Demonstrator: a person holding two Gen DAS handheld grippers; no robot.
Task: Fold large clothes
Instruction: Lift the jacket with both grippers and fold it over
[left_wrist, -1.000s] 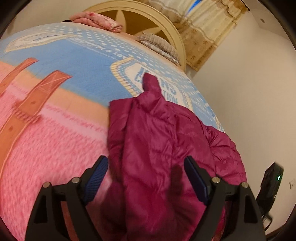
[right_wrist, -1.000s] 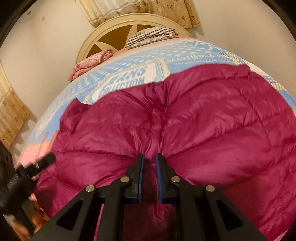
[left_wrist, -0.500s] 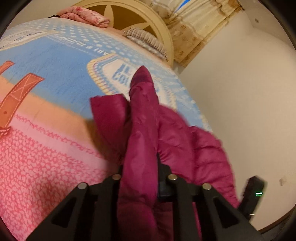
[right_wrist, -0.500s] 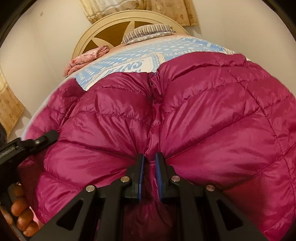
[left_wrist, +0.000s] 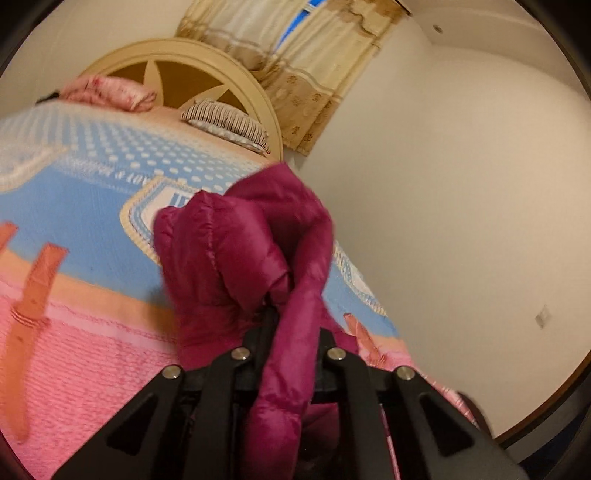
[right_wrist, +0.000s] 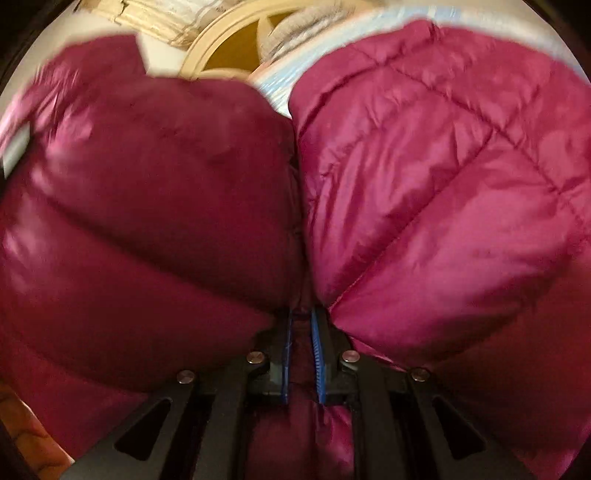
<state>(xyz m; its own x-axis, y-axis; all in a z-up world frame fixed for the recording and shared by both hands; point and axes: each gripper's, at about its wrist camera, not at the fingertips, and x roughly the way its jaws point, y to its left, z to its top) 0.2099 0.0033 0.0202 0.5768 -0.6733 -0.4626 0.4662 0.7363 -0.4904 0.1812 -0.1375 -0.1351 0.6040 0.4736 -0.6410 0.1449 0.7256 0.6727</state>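
Jacket, magenta quilted puffer, held up off the bed by both grippers. Left gripper: jaws drawn narrow on a bunched strip of the jacket that runs down between them toward the camera; the rest of that bunch rises in front of the fingers, folded over itself, above the pink and blue bedspread. Right gripper: jaws nearly together, blue pads pinching a fold of jacket fabric; two puffed quilted panels bulge to either side of the pinch and fill almost the whole right wrist view, which is motion-blurred. Headboard, cream with a star cut-out, at the far end of the bed; striped pillow just in front of it, pink bundle of cloth to its left. Patterned curtain hangs beside the headboard against a plain wall. Cannot tell how much of the jacket touches the bed
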